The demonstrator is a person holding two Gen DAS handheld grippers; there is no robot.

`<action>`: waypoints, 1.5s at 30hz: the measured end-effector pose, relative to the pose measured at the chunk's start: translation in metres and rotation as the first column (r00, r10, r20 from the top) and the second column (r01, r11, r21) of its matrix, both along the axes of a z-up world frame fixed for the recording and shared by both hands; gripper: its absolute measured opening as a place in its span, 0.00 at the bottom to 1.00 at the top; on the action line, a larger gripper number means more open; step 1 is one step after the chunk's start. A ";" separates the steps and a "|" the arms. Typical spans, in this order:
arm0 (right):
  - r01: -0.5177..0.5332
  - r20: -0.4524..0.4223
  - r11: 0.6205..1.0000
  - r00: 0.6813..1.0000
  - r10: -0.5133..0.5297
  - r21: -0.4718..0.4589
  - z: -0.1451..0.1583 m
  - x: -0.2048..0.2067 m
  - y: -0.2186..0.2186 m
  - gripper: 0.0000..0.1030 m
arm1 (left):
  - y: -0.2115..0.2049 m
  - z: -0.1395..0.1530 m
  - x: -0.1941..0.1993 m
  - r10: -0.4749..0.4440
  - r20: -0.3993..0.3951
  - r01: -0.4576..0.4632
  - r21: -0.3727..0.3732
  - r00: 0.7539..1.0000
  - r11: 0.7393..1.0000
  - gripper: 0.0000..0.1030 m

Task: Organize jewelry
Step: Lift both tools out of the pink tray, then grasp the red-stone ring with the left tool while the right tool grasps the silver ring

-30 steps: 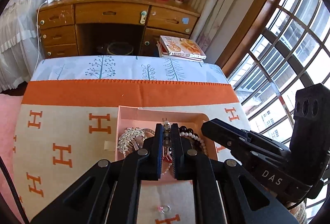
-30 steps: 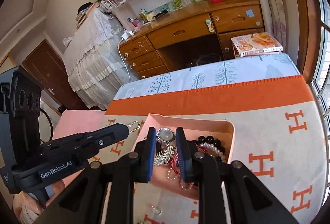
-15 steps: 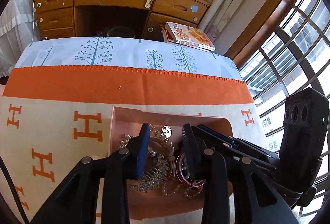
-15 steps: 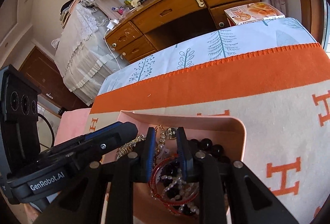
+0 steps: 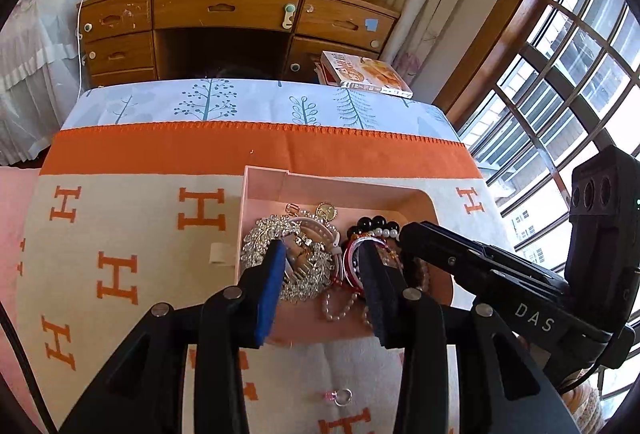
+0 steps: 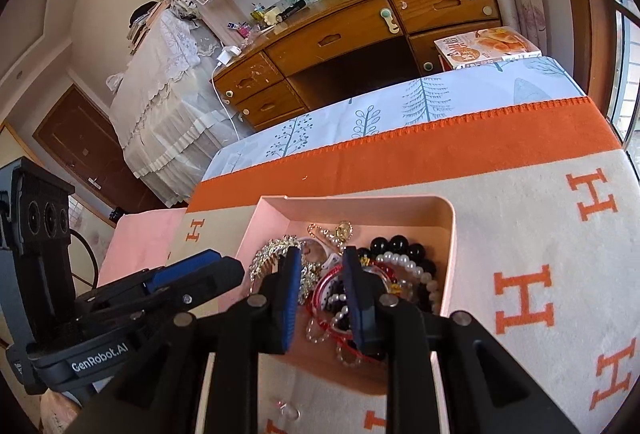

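A pink box (image 5: 262, 186) (image 6: 400, 204) sits on the H-patterned blanket. It holds a silver rhinestone brooch (image 5: 266, 238), a gold pendant (image 5: 326, 211), black beads (image 5: 372, 223) (image 6: 396, 245), pearl strands (image 6: 404, 261) and a red bangle (image 6: 326, 284). My left gripper (image 5: 322, 262) is open and empty, hovering over the jewelry. My right gripper (image 6: 318, 266) is open and empty over the box too; it also shows in the left wrist view (image 5: 472, 266). A small ring with a pink stone (image 5: 338, 396) lies on the blanket in front of the box.
The blanket (image 5: 120, 234) has an orange band at the far side over a tree-print sheet. A wooden desk (image 5: 224, 18) and a book (image 5: 368, 72) stand beyond. Windows (image 5: 568, 82) are to the right. A small beige tag (image 5: 221, 253) lies left of the box.
My left gripper has opened wide and the item it held a second ago now lies in the box. Both grippers moved over the box, then pulled back a little.
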State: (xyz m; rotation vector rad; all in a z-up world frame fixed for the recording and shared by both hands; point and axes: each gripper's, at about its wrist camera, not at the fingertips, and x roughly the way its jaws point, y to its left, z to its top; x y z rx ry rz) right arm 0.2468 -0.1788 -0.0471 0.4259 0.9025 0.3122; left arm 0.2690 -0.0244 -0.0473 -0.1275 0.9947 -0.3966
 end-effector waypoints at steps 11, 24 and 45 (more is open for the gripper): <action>-0.051 0.069 0.997 0.996 0.055 -0.053 0.031 -0.072 0.017 0.21 | 0.027 0.030 -0.075 -0.017 0.081 0.016 0.011 0.997 1.000 0.36; -0.160 0.085 0.968 0.980 0.179 -0.196 0.023 -0.119 0.056 0.21 | 0.055 0.009 -0.158 0.000 0.123 -0.010 0.075 0.992 0.997 0.38; -0.341 0.017 0.867 0.928 0.372 -0.362 -0.036 -0.120 0.085 0.21 | 0.053 -0.078 -0.209 -0.014 -0.018 0.016 0.095 1.000 0.995 0.38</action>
